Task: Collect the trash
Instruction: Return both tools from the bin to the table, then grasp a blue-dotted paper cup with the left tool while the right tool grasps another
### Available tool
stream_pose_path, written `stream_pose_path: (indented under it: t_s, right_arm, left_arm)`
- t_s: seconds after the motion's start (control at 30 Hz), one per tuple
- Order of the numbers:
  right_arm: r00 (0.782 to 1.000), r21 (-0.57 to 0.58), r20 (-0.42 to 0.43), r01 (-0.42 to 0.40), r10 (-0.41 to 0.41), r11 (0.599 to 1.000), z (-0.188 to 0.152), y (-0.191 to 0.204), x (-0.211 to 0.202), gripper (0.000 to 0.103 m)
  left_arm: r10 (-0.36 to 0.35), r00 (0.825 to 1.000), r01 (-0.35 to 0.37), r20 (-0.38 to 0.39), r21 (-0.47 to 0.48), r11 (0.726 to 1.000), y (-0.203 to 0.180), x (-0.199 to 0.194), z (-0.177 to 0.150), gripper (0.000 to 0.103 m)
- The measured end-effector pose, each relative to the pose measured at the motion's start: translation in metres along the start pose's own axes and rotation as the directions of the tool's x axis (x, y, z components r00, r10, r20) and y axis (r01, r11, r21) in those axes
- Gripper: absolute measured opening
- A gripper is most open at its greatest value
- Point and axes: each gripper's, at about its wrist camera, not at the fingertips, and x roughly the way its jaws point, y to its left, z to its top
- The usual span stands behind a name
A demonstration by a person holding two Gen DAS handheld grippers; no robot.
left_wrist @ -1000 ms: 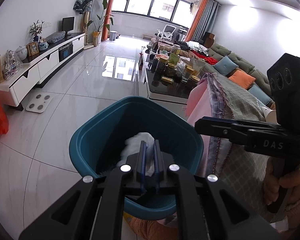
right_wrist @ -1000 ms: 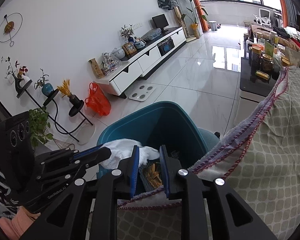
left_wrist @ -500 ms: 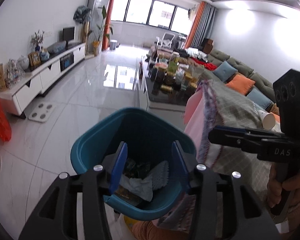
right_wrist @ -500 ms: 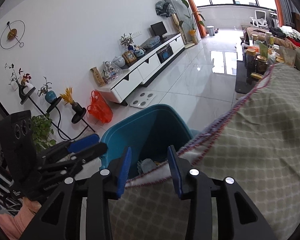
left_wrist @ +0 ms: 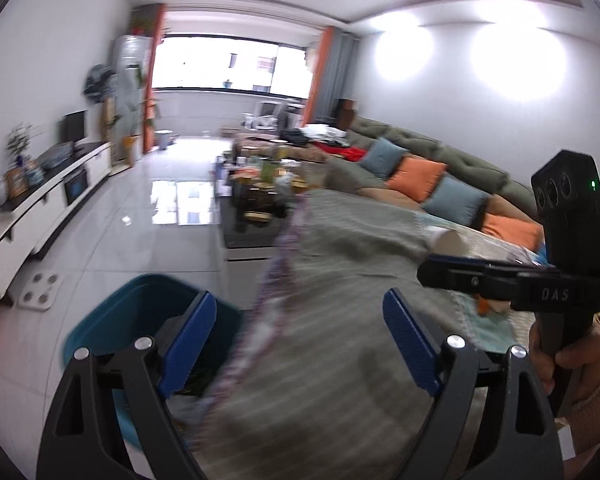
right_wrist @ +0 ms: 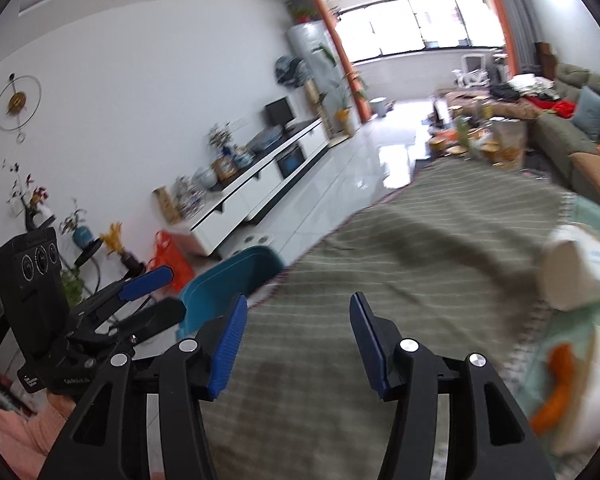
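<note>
- Living room in view: tiled floor, white TV cabinet [right_wrist: 260,176] along the wall, sofa [left_wrist: 428,160] with orange and blue cushions, a cluttered coffee table [left_wrist: 256,196] beyond the blanket.
- Landmark: the teal trash bin [left_wrist: 140,300] on the floor, hard against the fringed edge of a grey-green checked blanket [right_wrist: 420,260].
- I have the left gripper [left_wrist: 304,344] held above the blanket edge, just beside the bin; its jaws have just been opening, stand wide, and nothing is between them.
- I have the right gripper [right_wrist: 296,348] over the blanket, on the far side of that edge from the bin; its jaws have also just been opening, stand apart, and are empty.
- Task items: some trash seems to lie inside the bin, but that part of the left view is blurred. Well away from the bin, on the blanket's far side, lie a paper cup [right_wrist: 572,272] on its side and an orange scrap [right_wrist: 556,384].
- Judgement: a drop into the bin looks complete; the step in hand is the reach for the next piece.
- Next move calls for carrying the right gripper away from the bin to the cup, straddling its wall and closing gently, as a paper cup will likely crush or roll.
</note>
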Motion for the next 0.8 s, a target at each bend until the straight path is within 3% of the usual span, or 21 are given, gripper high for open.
stream_pose_path:
  t_s: [0.23,0.5,0.8]
  right_arm:
    - [0.988,0.095,0.071,0.131,-0.139,0.987,-0.021,-0.048,-0.064,0.059]
    - [0.953,0.222,0.102,0.258,-0.286,0.94,-0.046,-0.102,-0.112,0.061]
    - [0.93,0.323,0.102,0.305,-0.353,0.896,-0.058,-0.147,-0.13,0.068]
  left_arm:
    - [-0.121,0.991,0.125,-0.051,0.072,0.99,-0.057,0.033,-0.004,0.086]
    - [-0.219,0.969,0.233,-0.118,0.126,0.964,-0.104,0.072,0.007,0.086]
    - [-0.241,0.955,0.27,-0.172,0.169,0.948,-0.151,0.131,0.034,0.086]
